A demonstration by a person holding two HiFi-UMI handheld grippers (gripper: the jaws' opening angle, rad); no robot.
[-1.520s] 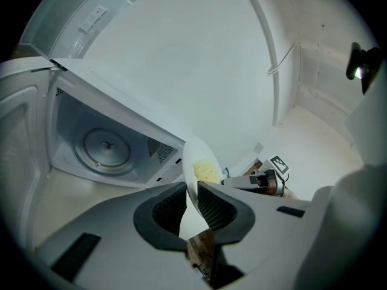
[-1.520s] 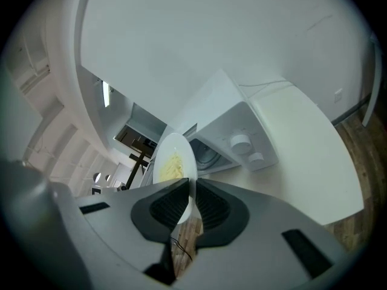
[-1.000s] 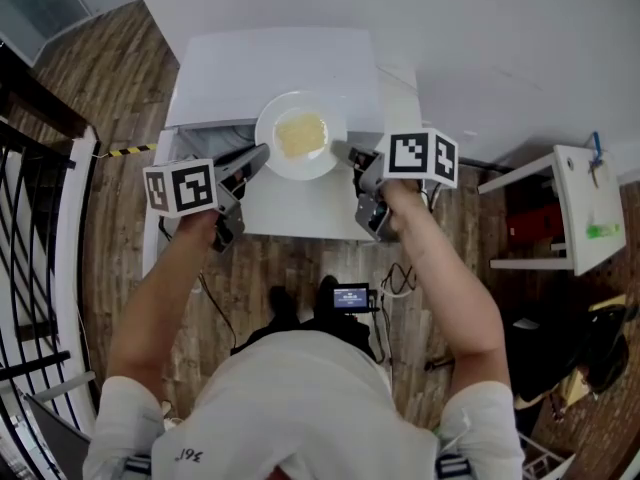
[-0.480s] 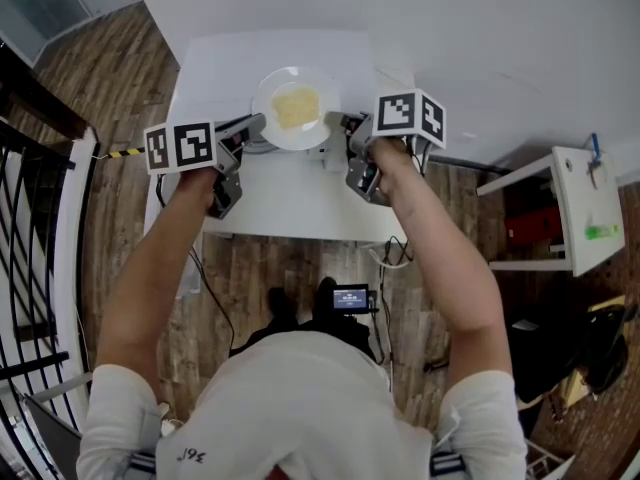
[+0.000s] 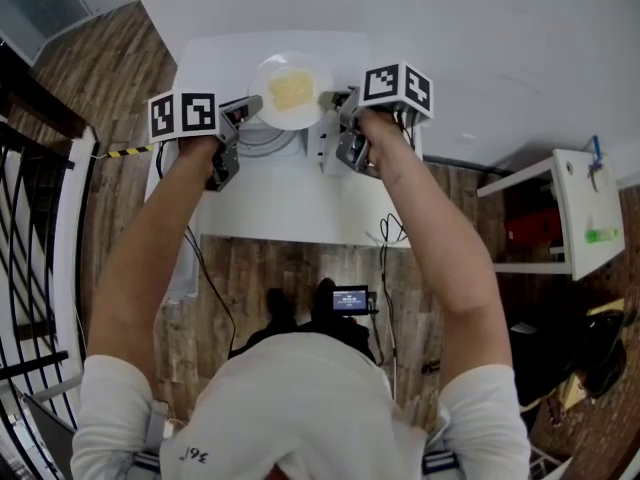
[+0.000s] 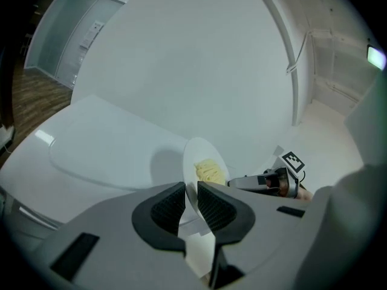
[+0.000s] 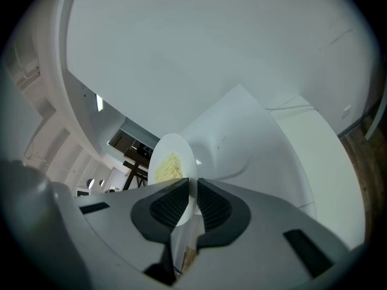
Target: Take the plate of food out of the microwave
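Note:
A white plate (image 5: 290, 90) with a yellow heap of food (image 5: 291, 88) hangs between both grippers over the top of the white microwave (image 5: 215, 63). My left gripper (image 5: 252, 105) is shut on the plate's left rim, and my right gripper (image 5: 327, 99) is shut on the right rim. In the left gripper view the plate (image 6: 202, 156) stands edge-on between the dark pads (image 6: 167, 208), with the food (image 6: 210, 173) and the right gripper (image 6: 266, 182) beyond it. The right gripper view shows the plate (image 7: 171, 153) pinched at its rim and the food (image 7: 167, 167) on it.
A white flat surface (image 5: 300, 203) lies in front of the microwave, under my forearms. A round ring (image 5: 265, 140) shows below the plate. A black railing (image 5: 30, 228) runs along the left, a white shelf (image 5: 580, 208) stands at the right, and cables and a small screen (image 5: 350, 298) lie on the wood floor.
Both grippers have carried the plate away from me, from above the front white surface to above the microwave's top. The grips on both rims are unchanged.

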